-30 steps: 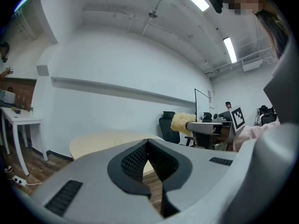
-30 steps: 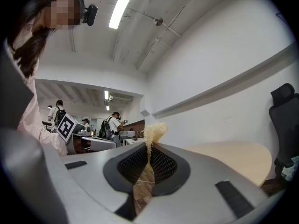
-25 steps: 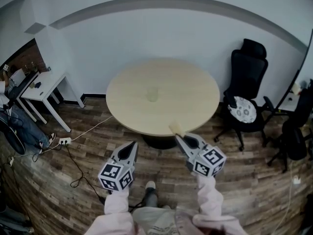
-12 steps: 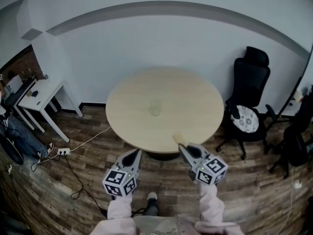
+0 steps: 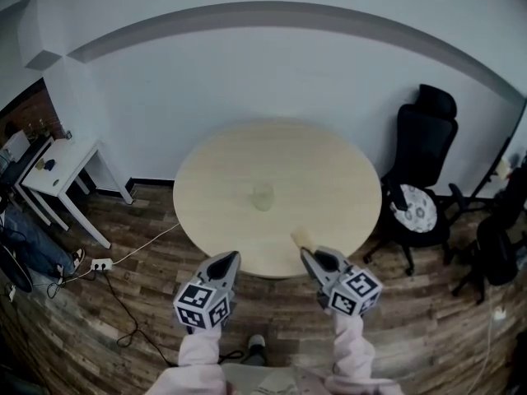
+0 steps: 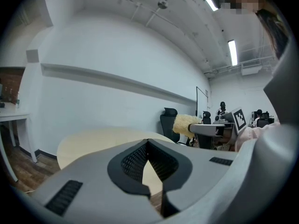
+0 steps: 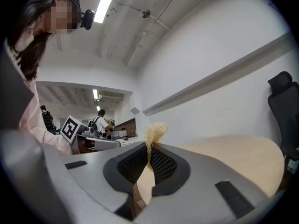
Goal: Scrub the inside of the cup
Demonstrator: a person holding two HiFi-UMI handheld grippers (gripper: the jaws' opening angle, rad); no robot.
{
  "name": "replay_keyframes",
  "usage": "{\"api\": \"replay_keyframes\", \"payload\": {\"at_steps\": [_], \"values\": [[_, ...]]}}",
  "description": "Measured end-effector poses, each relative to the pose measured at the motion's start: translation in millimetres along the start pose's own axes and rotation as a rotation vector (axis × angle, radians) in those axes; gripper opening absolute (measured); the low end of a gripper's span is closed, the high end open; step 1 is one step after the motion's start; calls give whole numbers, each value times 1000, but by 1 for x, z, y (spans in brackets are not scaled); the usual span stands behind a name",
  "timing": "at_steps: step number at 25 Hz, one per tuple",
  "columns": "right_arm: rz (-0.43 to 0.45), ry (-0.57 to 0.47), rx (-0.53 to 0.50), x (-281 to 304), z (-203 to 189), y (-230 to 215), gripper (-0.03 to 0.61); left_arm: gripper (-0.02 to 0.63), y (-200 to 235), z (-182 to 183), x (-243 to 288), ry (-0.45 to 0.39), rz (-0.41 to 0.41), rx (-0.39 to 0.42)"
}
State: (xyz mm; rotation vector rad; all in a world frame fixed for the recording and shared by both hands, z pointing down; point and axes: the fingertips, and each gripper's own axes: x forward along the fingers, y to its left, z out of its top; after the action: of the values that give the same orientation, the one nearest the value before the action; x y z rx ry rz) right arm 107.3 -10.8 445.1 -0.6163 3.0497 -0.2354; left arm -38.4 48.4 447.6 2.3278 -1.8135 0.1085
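Note:
A pale translucent cup (image 5: 263,196) stands upright near the middle of the round beige table (image 5: 329,171). Both grippers hang over the floor just short of the table's near edge. My right gripper (image 5: 305,253) is shut on a yellowish sponge (image 5: 300,237), which sticks up past the jaw tips as a thin frayed strip in the right gripper view (image 7: 154,133). My left gripper (image 5: 233,257) is shut with nothing between its fingers (image 6: 135,160). From the left gripper view the sponge (image 6: 186,124) shows at the right. The cup is not visible in either gripper view.
A black office chair (image 5: 420,163) with a patterned cushion stands right of the table. A white side table (image 5: 58,159) stands at the far left, and cables with a power strip (image 5: 103,263) lie on the wooden floor. A white wall runs behind the table.
The table and cup have come lower and slightly larger in the head view, so the person has moved closer. Both grippers stay shut, the sponge still in the right one.

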Motion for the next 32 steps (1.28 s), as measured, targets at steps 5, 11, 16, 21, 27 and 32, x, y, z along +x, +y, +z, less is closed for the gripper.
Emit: {"api": "replay_keyframes", "payload": {"at_steps": [5,11,16,21,27,32], "values": [[-14,1,2,22,3,-13,23,-1,22,4,19,-1,-18,-7],[-37,5,4,46,3,-22,23,0,45,8,37,-1,-46,-7],[-56,2,6,64,3,-30,23,-1,62,7,51,10,-69,-2],[-74,3,22,78,-1,-44,23,-2,74,7,68,20,-94,-3],[-74,5,17,106,-1,-52,23,-1,90,8,86,22,-115,-1],[-75,16,13,119,-5,-61,23,0,100,8,100,20,-123,-6]]}}
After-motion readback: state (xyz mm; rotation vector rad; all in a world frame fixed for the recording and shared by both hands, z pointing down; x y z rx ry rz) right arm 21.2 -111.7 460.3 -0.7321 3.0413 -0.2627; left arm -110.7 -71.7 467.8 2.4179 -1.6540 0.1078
